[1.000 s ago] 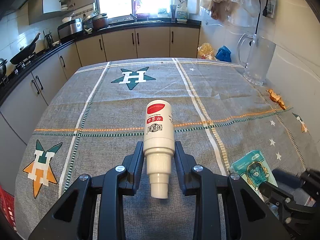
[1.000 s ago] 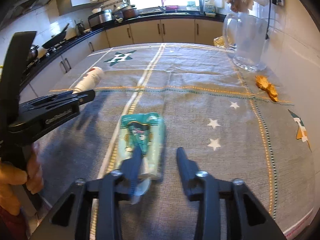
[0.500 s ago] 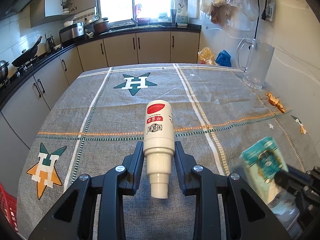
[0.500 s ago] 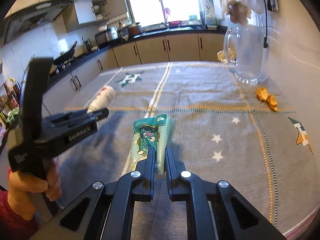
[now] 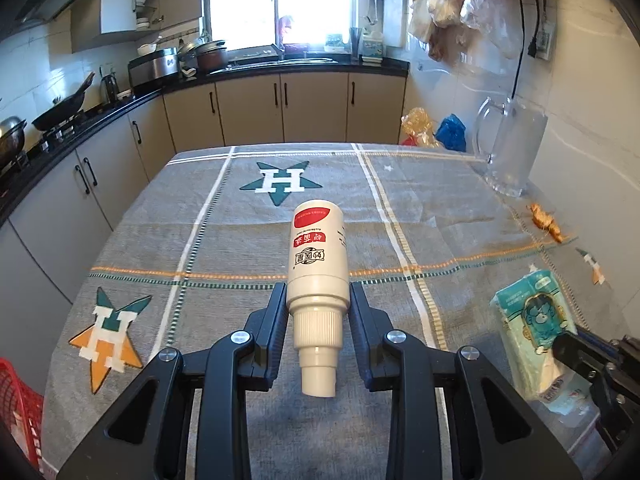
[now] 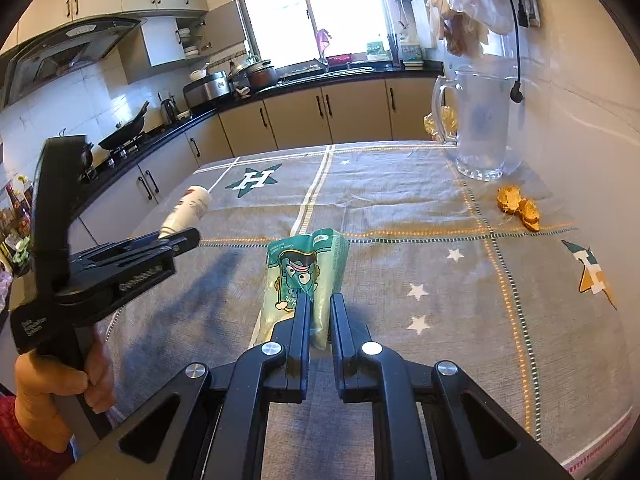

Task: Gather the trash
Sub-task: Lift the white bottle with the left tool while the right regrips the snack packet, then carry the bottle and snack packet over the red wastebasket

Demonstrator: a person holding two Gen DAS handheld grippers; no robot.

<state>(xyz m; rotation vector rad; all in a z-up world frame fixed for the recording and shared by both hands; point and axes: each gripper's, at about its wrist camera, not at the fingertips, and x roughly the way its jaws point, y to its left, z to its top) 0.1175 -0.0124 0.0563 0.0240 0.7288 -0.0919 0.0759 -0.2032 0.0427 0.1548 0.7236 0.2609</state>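
Note:
My left gripper [image 5: 318, 292] is shut on a white plastic bottle [image 5: 318, 256] with a red label, held by its shoulder above the grey tablecloth, cap end toward the camera. In the right wrist view that bottle [image 6: 188, 210] sticks out past the left gripper [image 6: 182, 238] at the left. My right gripper [image 6: 320, 300] is shut on a green snack packet [image 6: 304, 276] with a cartoon face, lifted off the cloth. The same packet [image 5: 532, 320] shows at the lower right of the left wrist view.
Orange peel scraps [image 6: 518, 208] lie on the cloth near a clear glass jug [image 6: 480, 120] by the right wall. A red basket [image 5: 18, 404] sits past the table's left front corner. Kitchen cabinets [image 5: 280, 108] run behind the table [image 5: 224, 208].
The right gripper closed on the green packet and lifted it off the cloth. Both grippers rose a little; the bottle stayed gripped in the left one.

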